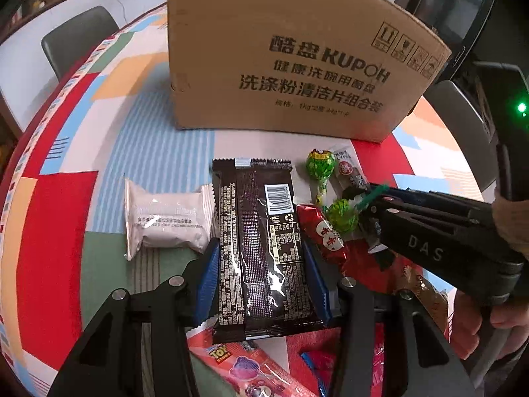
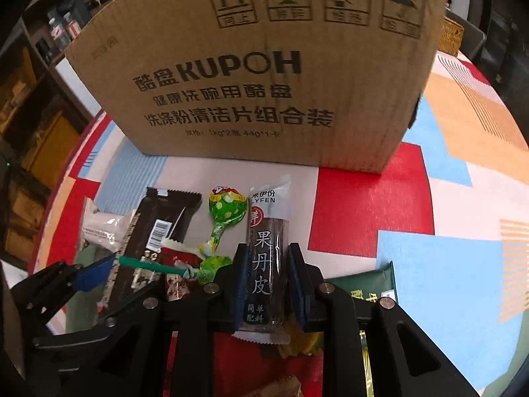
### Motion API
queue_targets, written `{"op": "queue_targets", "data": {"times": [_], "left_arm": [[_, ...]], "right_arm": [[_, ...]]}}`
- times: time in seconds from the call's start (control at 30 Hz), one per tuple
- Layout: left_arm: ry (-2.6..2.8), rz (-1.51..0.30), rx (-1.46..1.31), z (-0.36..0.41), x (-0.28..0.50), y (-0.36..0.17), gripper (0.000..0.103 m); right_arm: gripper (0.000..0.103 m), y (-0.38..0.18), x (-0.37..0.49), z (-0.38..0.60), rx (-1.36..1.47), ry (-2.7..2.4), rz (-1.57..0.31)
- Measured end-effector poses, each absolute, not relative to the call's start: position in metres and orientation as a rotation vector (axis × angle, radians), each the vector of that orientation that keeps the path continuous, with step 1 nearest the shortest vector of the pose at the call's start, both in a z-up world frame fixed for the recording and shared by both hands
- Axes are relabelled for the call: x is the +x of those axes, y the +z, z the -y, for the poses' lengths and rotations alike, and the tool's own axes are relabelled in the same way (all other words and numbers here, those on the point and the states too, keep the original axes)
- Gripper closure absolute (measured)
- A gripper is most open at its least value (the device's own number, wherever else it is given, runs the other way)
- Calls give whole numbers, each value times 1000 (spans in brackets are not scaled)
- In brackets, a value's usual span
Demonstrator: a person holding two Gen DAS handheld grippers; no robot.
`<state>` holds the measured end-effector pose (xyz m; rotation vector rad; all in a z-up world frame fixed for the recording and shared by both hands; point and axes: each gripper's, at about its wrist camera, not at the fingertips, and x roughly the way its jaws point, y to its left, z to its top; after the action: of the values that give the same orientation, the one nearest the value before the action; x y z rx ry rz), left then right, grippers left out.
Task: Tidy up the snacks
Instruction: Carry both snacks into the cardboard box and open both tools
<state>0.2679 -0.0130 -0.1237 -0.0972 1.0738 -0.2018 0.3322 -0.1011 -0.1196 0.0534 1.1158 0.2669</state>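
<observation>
My left gripper (image 1: pixel 261 264) is shut on a dark brown chocolate bar packet (image 1: pixel 261 244), which points toward a big cardboard box (image 1: pixel 291 53). My right gripper (image 2: pixel 267 274) is shut on a slim dark fruit-leather stick packet (image 2: pixel 266 258); the same gripper shows in the left wrist view (image 1: pixel 370 211) at the right. Two green lollipops (image 1: pixel 319 168) (image 1: pixel 342 215) lie between the bar and the stick. A white wrapped cake (image 1: pixel 168 218) lies left of the bar. A red candy packet (image 1: pixel 327 238) lies right of the bar.
The box (image 2: pixel 264 76) stands at the back of a round table with a colourful patchwork cloth (image 1: pixel 59 218). A pink Toy Story packet (image 1: pixel 244 367) and more wrappers lie under my left gripper. A green packet (image 2: pixel 370 284) lies by my right gripper. Dark chairs (image 1: pixel 79 36) stand behind.
</observation>
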Motion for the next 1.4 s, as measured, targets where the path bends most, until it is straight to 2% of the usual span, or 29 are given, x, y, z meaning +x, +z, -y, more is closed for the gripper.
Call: {"op": "queue_targets", "data": {"times": [0.47,1.03,1.4], "left_arm": [[-192,-976,-86,13,243,-90,57],[-227,-737,-87,13,228,7,57],[-214,-663,-72,11,247,51,57]], "right_arm": [[83,-83,292,106,141,252,-1012],[83,-7,265,126,181,292,-815],[83,39,278,125,184,299,-705]]}}
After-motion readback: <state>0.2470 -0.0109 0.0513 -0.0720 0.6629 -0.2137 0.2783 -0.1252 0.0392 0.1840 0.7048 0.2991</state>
